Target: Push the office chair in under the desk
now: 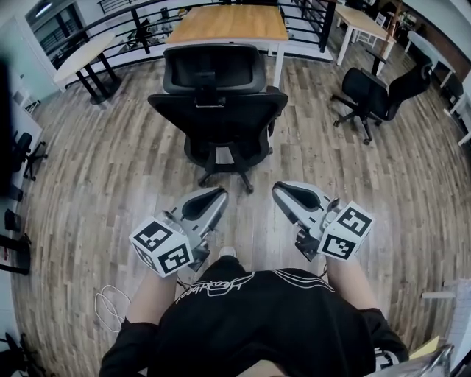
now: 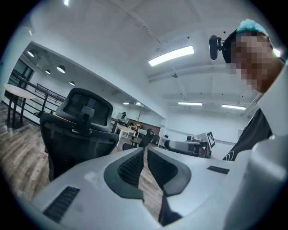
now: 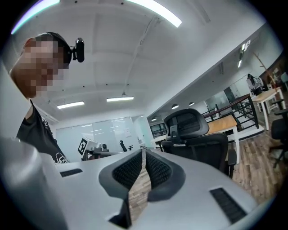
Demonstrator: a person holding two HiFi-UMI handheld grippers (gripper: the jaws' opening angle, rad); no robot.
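Only overhead does the office chair (image 1: 218, 118) show its base (image 1: 225, 171) (black, splayed).

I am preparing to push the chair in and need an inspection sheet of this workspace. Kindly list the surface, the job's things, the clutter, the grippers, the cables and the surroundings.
Surface: wooden plank floor.
Job's things: black office chair stands before the wood-topped desk, its back toward the person; the seat does not seem to be under the desk yet.
Clutter: small dark things at the left edge; kind cannot be told.
Grippers: left gripper and right gripper both shut, empty, apart from the chair.
Cables: white looped cable, low at the left.
Surroundings: other black chairs at the right; black railing behind.
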